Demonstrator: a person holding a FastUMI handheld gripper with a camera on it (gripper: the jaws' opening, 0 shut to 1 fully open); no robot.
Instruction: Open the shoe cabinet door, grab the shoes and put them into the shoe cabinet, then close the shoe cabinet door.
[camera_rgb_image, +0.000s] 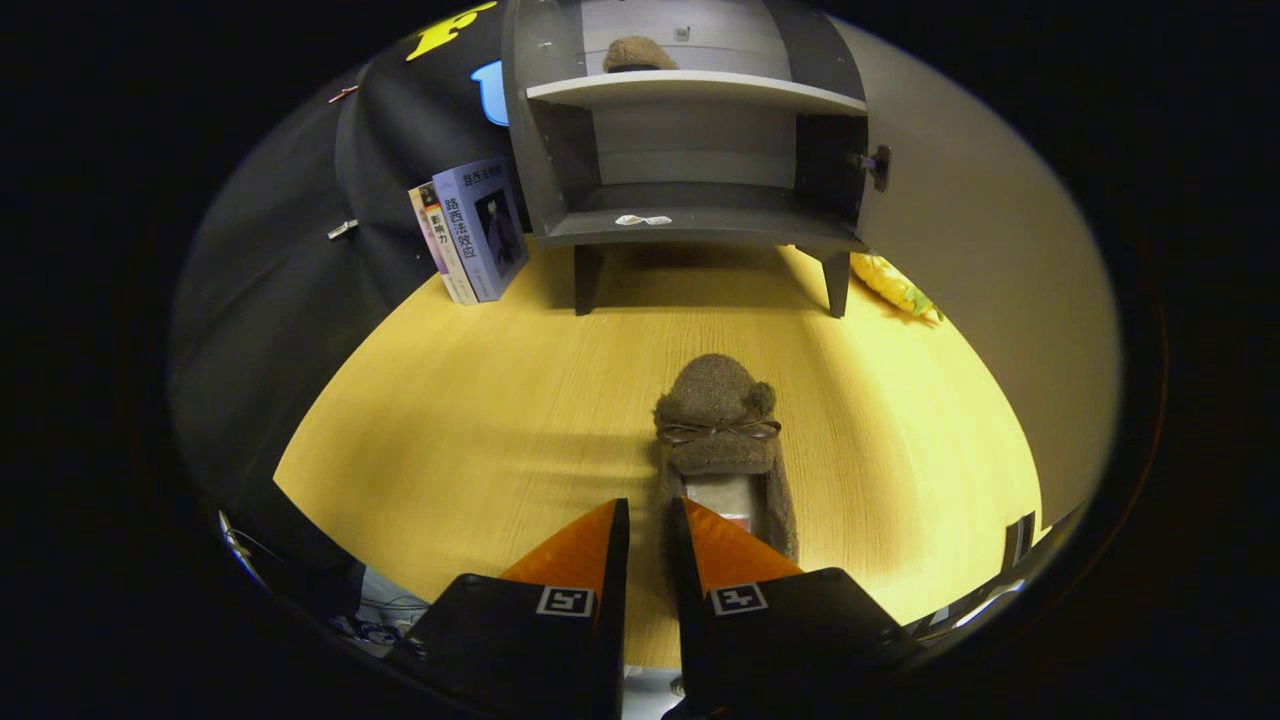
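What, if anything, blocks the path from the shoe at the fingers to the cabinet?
Nothing visible. The gripper is nearly closed at the left wall of the shoe. Bare table runs from there to the cabinet, whose door is open. The books stand off to its left.

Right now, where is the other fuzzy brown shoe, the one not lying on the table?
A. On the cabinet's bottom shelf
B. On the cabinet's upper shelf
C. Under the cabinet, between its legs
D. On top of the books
B: the second shoe rests on the upper shelf of the open shoe cabinet, while the near shoe lies on the table at the gripper, whose fingers are nearly closed around its heel edge.
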